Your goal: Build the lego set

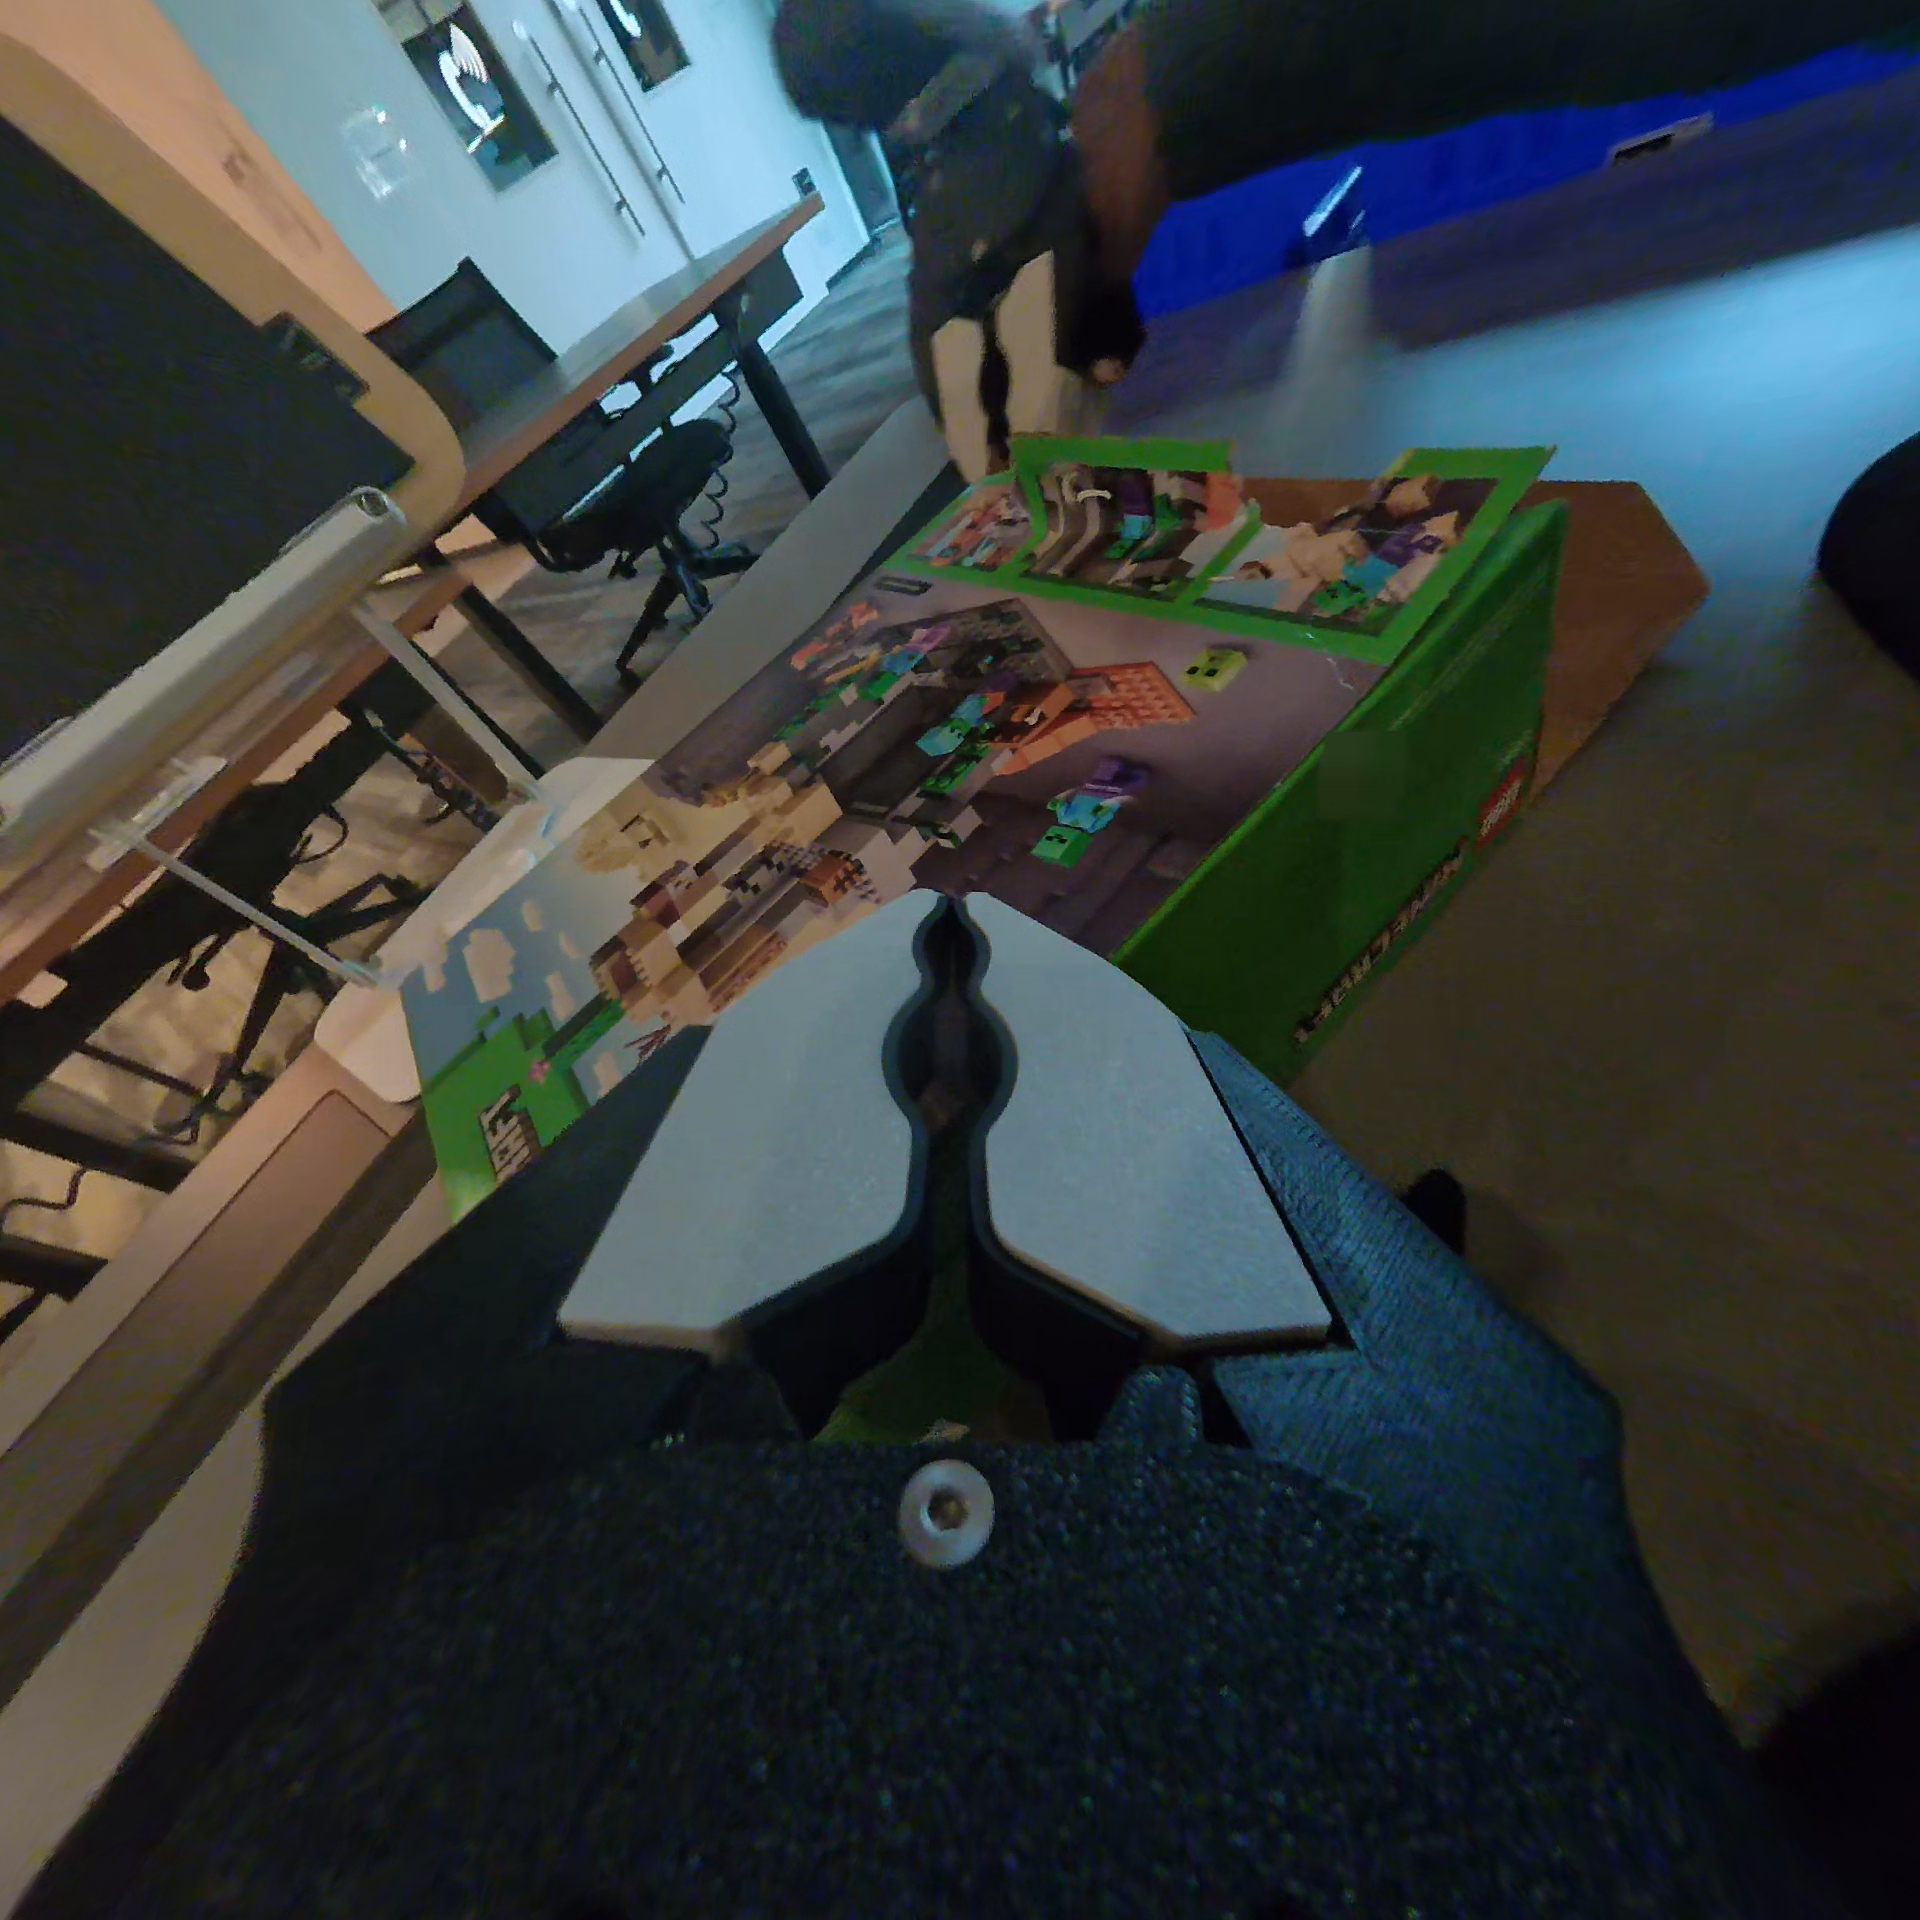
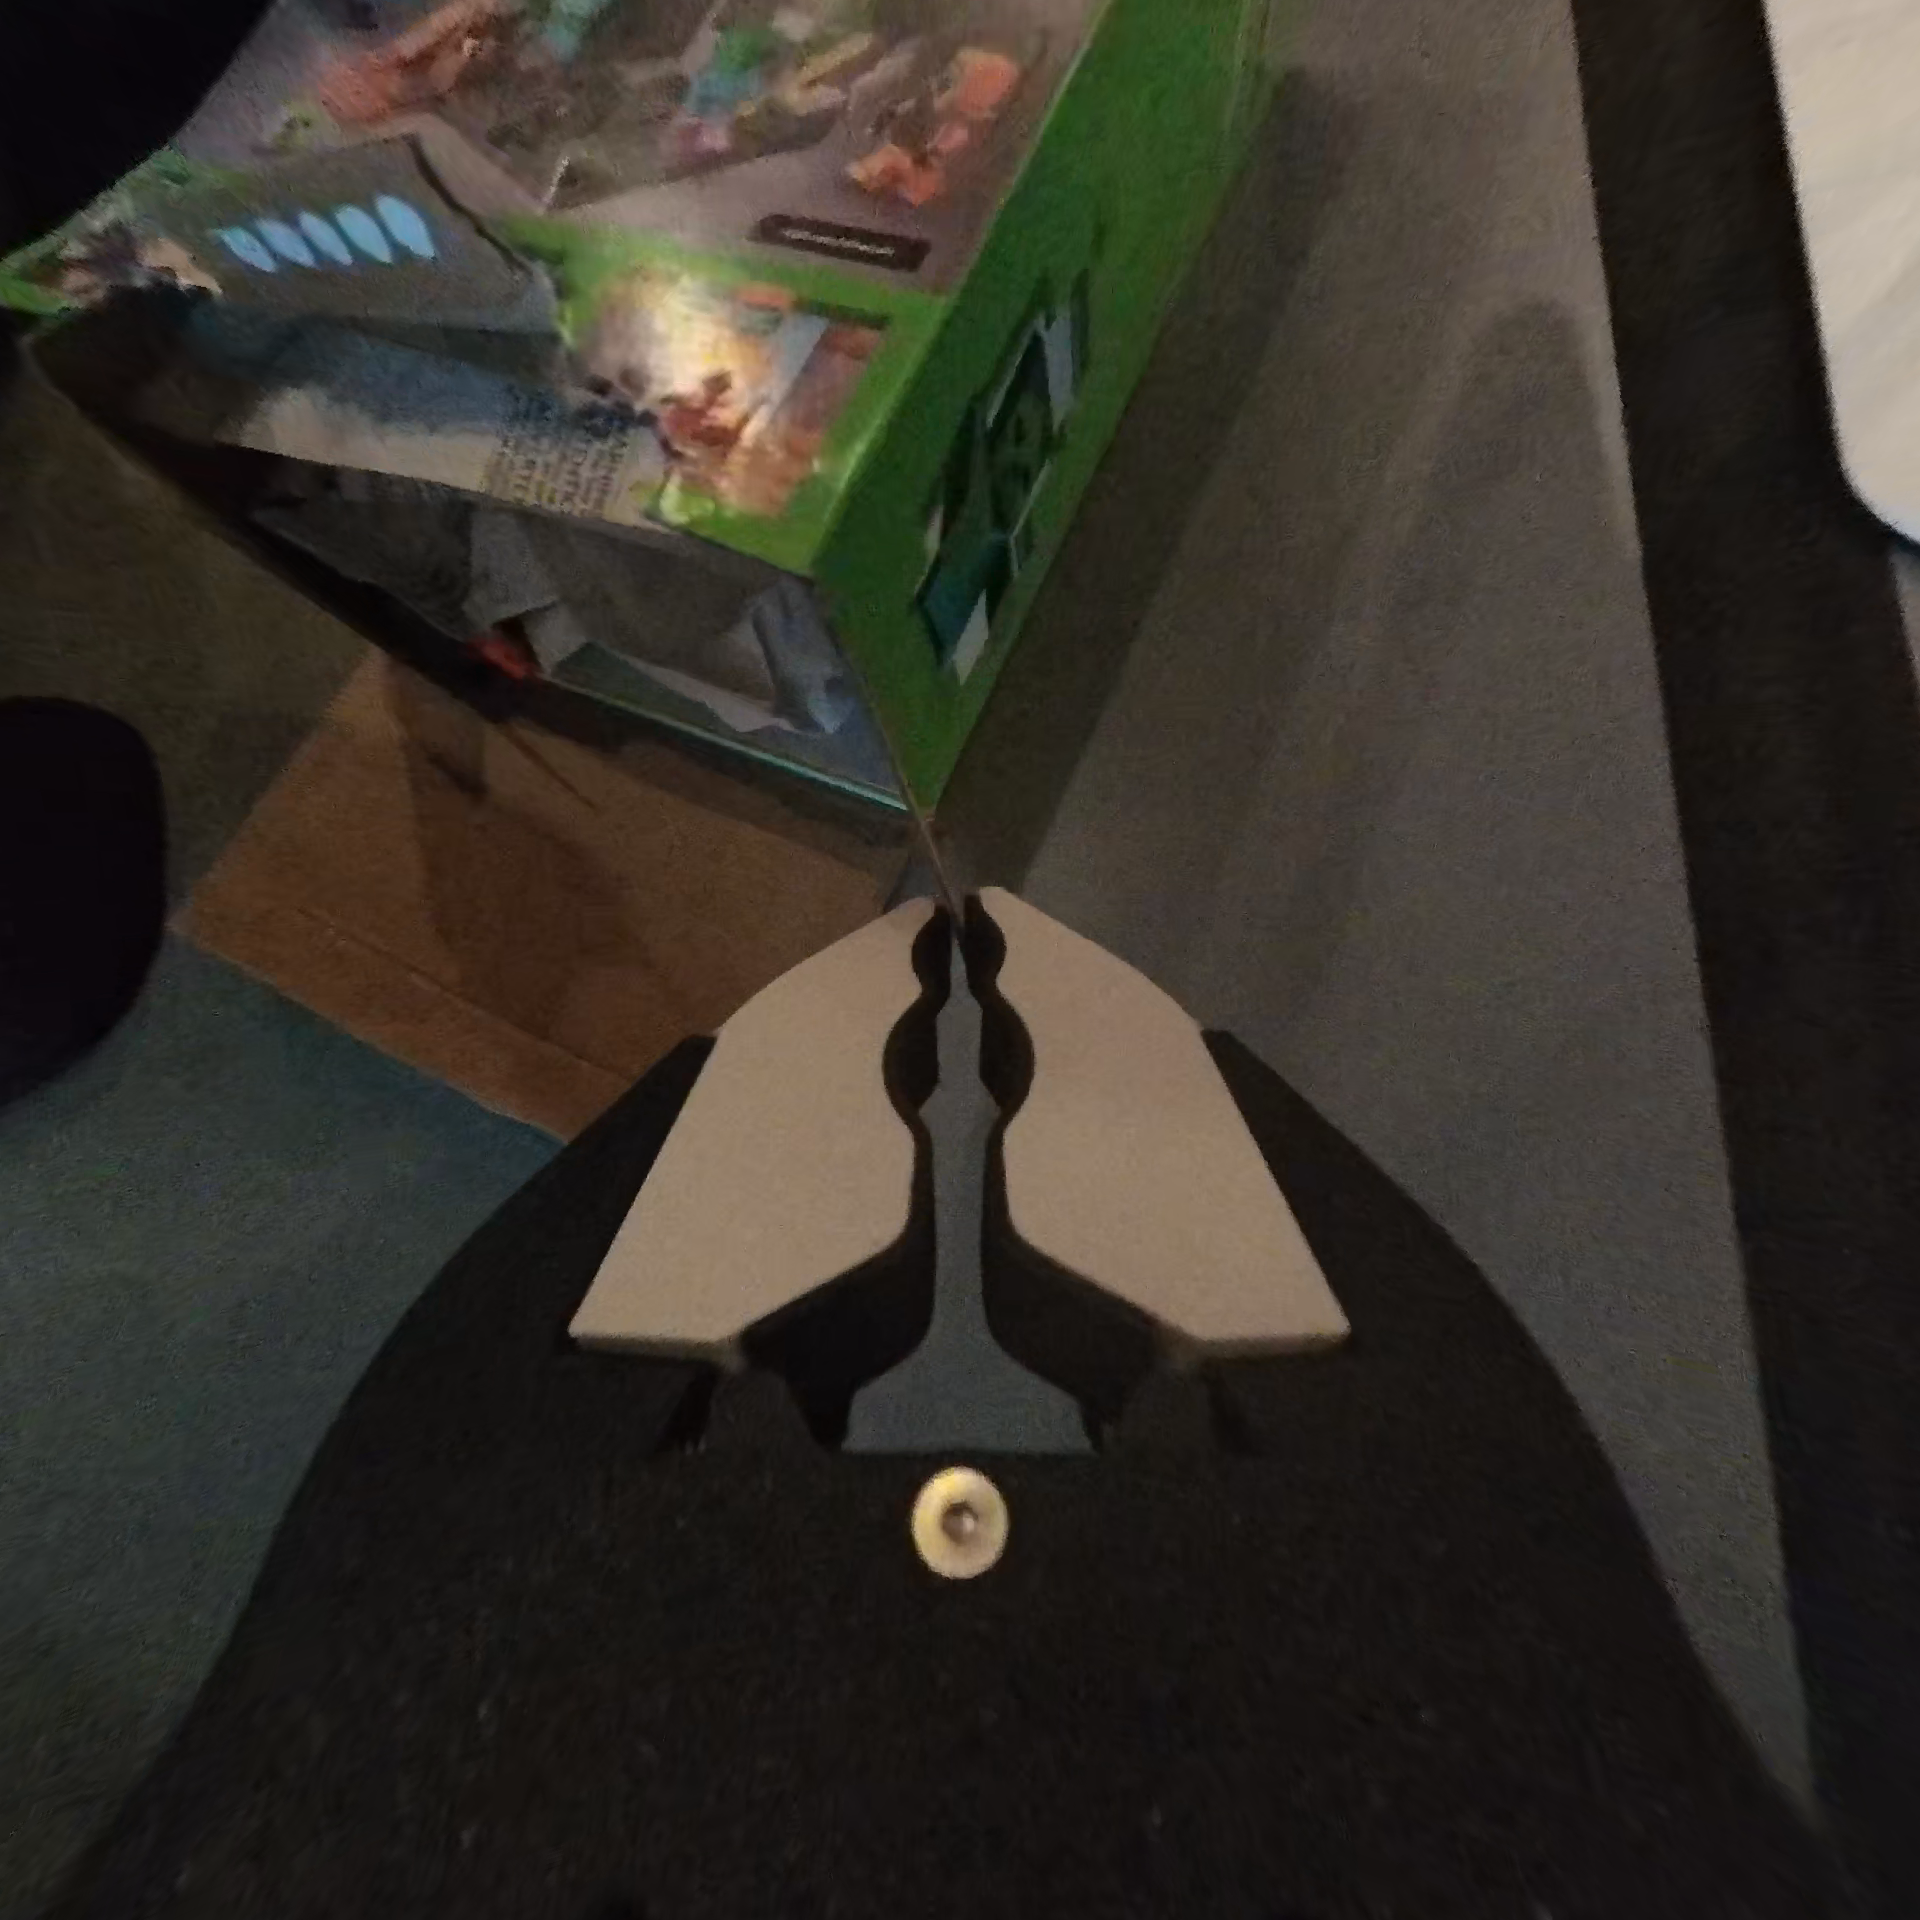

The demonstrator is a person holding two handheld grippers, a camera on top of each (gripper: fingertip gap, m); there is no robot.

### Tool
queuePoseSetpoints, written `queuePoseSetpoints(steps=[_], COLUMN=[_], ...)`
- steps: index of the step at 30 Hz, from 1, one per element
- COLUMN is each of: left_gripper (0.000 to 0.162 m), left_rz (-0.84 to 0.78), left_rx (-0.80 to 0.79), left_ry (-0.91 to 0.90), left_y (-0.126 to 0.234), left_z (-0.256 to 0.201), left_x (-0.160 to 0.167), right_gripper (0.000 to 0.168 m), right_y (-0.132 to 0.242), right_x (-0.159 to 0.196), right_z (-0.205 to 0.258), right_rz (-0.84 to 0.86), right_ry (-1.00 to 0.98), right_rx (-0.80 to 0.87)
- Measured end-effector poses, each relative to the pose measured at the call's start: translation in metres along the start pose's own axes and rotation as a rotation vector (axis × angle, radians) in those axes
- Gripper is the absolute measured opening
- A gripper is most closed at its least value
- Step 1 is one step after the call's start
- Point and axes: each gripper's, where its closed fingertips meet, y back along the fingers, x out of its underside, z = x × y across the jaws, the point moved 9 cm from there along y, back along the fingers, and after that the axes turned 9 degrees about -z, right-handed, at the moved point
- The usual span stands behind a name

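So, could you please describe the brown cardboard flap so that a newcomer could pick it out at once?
Start at the grey carpeted floor and find the large green printed cardboard box lying on it. At the box's open end, a plain brown cardboard flap lies flat on the carpet. It is the only unprinted brown panel; every other face carries green borders and colourful pictures.

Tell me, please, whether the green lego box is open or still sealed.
Open. The lego box has an end flap folded down onto the floor, and bags show inside the opening.

Dim, grainy pictures — edges warped (background blurred).
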Motion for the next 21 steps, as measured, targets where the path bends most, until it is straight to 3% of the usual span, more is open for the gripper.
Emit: queuePoseSetpoints(steps=[7, 14, 17, 21], left_gripper=[0.001, 0.001, 0.002, 0.001], left_rz=[0.003, 0.020, 0.045, 0.072], left_rx=[-0.002, -0.018, -0.027, -0.041], left_ry=[-0.003, -0.021, -0.060, -0.079], left_y=[-0.001, -0.002, -0.003, -0.004], left_z=[0.000, -0.002, -0.004, -0.005], left_x=[0.000, 0.000, 0.000, -0.001], right_gripper=[0.008, 0.007, 0.007, 0.005], right_y=[-0.021, -0.063, -0.056, -0.020], right_x=[-0.016, -0.039, -0.035, -0.022], right_z=[-0.026, -0.018, -0.019, -0.014], right_rz=[-0.031, -0.062, -0.059, -0.029], right_ry=[0.031, 0.116, 0.121, 0.057], right_rx=[-0.019, -0.063, 0.042, 0.212])
